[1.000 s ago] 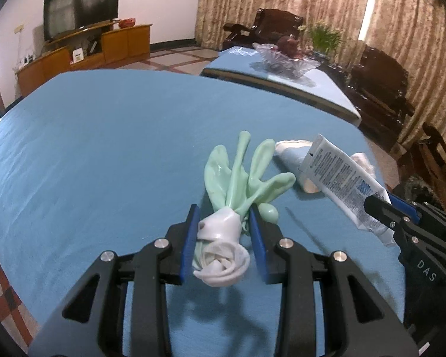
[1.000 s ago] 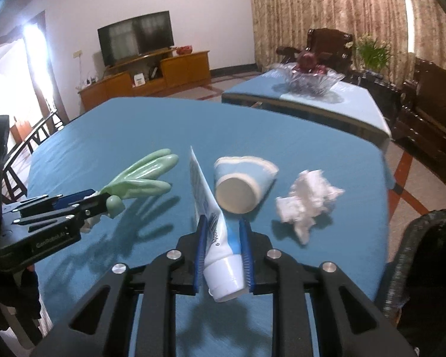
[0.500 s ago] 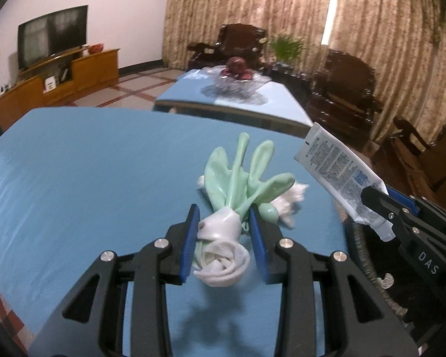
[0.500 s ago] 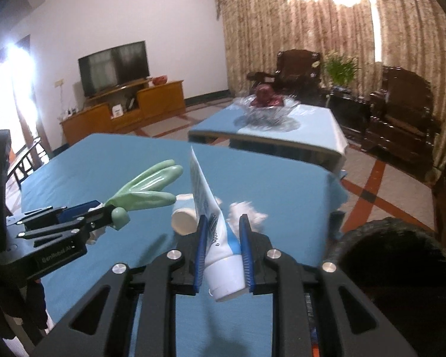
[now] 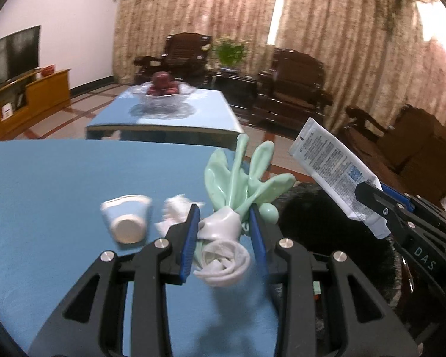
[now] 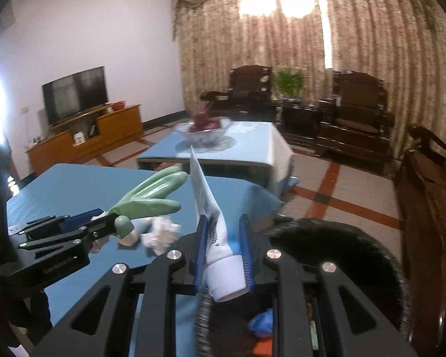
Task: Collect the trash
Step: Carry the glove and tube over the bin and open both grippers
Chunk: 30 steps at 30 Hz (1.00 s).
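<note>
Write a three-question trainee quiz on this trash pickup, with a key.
1. What does the left gripper hold?
2. True or false: the tube in the right gripper is over the black bin.
3. Which items lie on the blue table? A) cup and tissue B) tube and glove C) fruit bowl

Key: 1. The green glove. 2. True. 3. A: the paper cup and crumpled tissue.
</note>
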Motion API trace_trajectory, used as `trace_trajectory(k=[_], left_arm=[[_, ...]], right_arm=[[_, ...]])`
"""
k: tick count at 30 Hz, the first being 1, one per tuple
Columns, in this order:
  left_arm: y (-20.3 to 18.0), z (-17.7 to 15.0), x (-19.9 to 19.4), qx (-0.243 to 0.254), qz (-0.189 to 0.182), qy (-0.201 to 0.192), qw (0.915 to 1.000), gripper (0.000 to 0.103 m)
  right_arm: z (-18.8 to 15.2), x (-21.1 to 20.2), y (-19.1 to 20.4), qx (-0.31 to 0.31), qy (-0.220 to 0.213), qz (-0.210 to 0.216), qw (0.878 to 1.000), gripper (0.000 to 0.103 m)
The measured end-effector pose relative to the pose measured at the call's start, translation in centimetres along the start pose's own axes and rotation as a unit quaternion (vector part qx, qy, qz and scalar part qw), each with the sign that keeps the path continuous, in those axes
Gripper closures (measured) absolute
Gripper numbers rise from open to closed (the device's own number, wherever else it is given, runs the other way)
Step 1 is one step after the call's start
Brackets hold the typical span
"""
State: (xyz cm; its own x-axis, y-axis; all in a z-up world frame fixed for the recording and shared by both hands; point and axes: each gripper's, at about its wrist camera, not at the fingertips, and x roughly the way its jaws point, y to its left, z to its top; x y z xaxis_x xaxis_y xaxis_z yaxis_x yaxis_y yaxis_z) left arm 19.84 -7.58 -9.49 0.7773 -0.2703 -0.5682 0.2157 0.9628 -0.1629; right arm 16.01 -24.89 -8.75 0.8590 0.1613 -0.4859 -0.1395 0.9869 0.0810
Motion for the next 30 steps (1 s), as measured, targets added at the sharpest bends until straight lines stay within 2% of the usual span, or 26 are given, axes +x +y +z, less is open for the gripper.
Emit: trace_trajectory(k=[14, 25, 27, 28, 29, 30], left_arm=[[-10.4, -0.1, 5.9, 0.054, -0.082, 0.030, 0.9947, 0.071], [-14.2, -0.9, 9.1, 0.076, -0.120, 0.054, 0.9884, 0.070], [-14.3, -1.0, 9.5, 0.074, -0.127, 0.062, 0.9871, 0.064], [-14.3, -1.1, 9.6, 0.072, -0.133, 0.065, 0.9864, 0.061], [-14.0, -1.1, 9.6, 0.071, -0.136, 0.066, 0.9859, 0.051], [-13.8, -1.0, 9.4, 0.071, -0.138, 0.063, 0.9859, 0.044]], right_arm=[[-2.2, -0.8, -9.9, 0.053, 0.021, -0.092, 0.994, 0.082], [-4.5, 0.2, -14.5, 0.079, 0.045, -0.124, 0.988, 0.082], [-4.9, 0.3, -15.0, 0.083, 0.049, -0.130, 0.987, 0.081], [-5.2, 0.5, -15.1, 0.084, 0.053, -0.138, 0.985, 0.077], [-5.4, 0.5, -15.2, 0.084, 0.056, -0.141, 0.985, 0.073], [-5.6, 0.5, -15.2, 0.085, 0.058, -0.148, 0.984, 0.063]])
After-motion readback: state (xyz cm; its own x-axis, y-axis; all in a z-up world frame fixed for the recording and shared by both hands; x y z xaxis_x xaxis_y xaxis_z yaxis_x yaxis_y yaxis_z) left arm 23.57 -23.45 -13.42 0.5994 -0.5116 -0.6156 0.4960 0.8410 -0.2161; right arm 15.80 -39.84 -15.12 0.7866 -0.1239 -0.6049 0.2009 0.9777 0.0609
